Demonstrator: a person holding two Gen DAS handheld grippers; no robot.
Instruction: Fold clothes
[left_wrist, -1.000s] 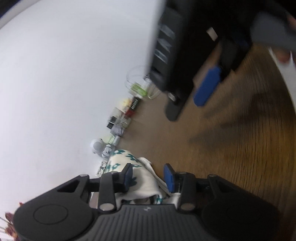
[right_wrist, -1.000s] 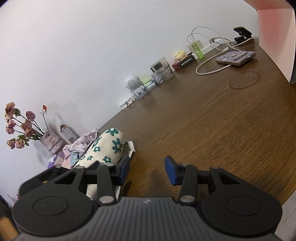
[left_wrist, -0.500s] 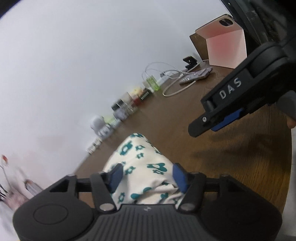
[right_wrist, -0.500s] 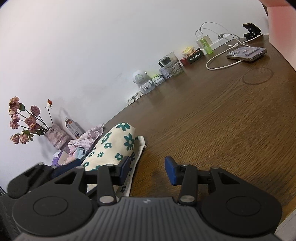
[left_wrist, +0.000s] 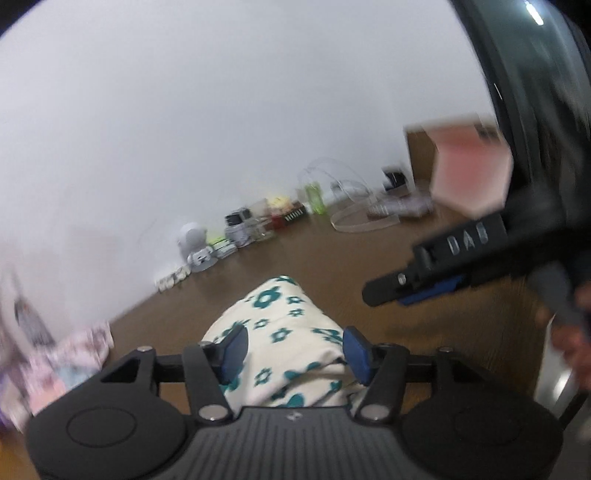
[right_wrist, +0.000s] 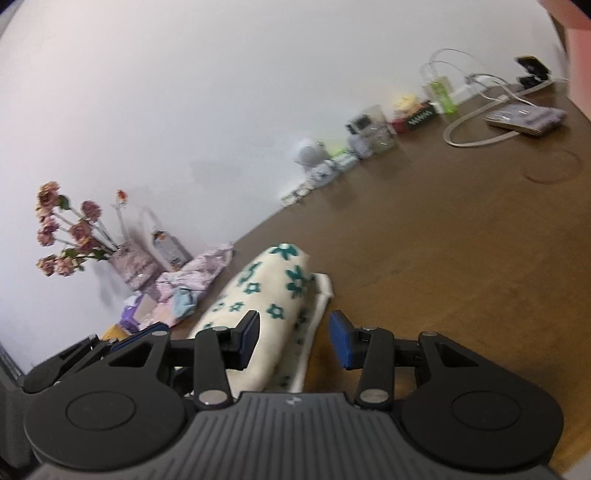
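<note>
Plain white wall (right_wrist: 184, 92) behind a brown wooden table (right_wrist: 461, 258); soft light.

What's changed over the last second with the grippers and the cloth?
The left hand-held gripper swung from a sideways tilt to level over the floral cloth, its open fingers now straddling the roll. The right hand-held gripper closed in on the cloth, still open. Nothing grasped; the cloth stays rolled on the table.

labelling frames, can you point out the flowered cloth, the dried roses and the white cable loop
flowered cloth (right_wrist: 258, 295): right wrist view, top of the folded bundle
dried roses (right_wrist: 79, 230): right wrist view, a bloom mid-bunch
white cable loop (right_wrist: 476, 142): right wrist view, near edge on the table
</note>
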